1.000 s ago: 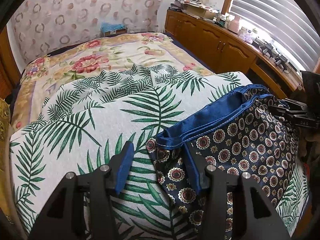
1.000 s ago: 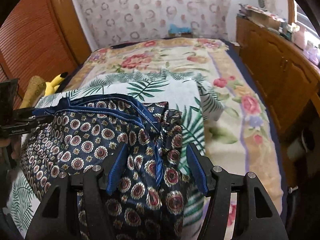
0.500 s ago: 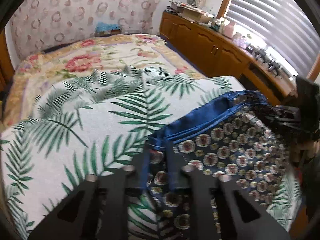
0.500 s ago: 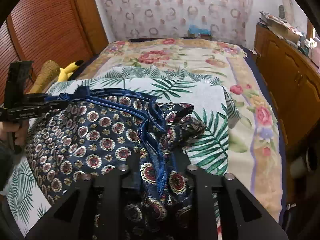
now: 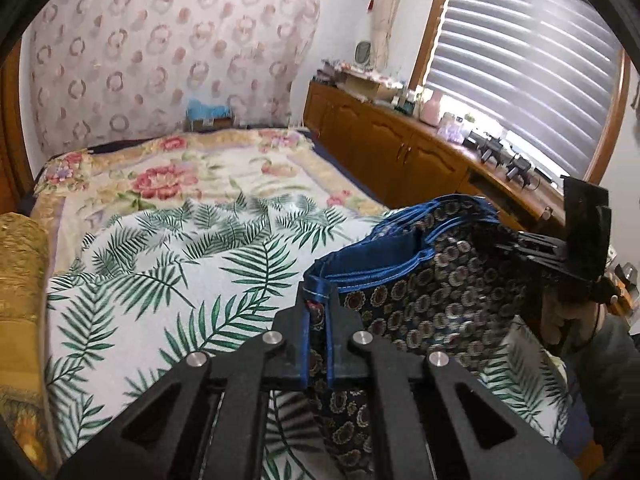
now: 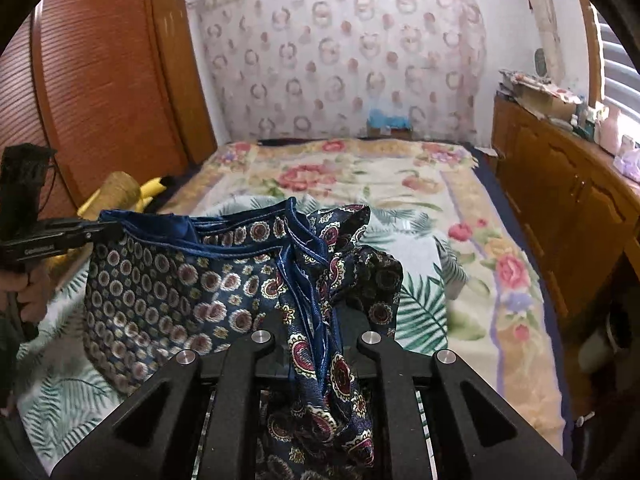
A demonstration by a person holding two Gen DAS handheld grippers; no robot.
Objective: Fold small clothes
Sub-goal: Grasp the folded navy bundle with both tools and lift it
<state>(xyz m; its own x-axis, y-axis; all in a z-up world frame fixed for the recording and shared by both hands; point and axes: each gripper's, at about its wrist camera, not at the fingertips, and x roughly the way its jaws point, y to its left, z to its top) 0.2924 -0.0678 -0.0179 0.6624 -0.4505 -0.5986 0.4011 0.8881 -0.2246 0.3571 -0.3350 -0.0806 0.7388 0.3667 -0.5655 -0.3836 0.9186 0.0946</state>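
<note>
A pair of small navy shorts [image 5: 432, 292] with a red and white medallion print and blue waistband hangs stretched between both grippers above the bed. My left gripper [image 5: 318, 312] is shut on one end of the waistband. My right gripper [image 6: 310, 316] is shut on the other end, with bunched cloth [image 6: 320, 380] draped over its fingers. The shorts [image 6: 180, 280] span to the left gripper [image 6: 60, 236] in the right wrist view. The right gripper [image 5: 560, 256] shows at the right edge of the left wrist view.
A white palm-leaf cloth [image 5: 180, 280] covers the near bed, over a floral blanket [image 5: 180, 168]. Wooden cabinets [image 5: 400, 152] with clutter run along the right under a window. A wooden wardrobe [image 6: 100, 92] and a yellow plush toy [image 6: 152, 190] stand at the left.
Both grippers closed from open onto the shorts' waistband ends and lifted the garment off the bed, spreading it between them.
</note>
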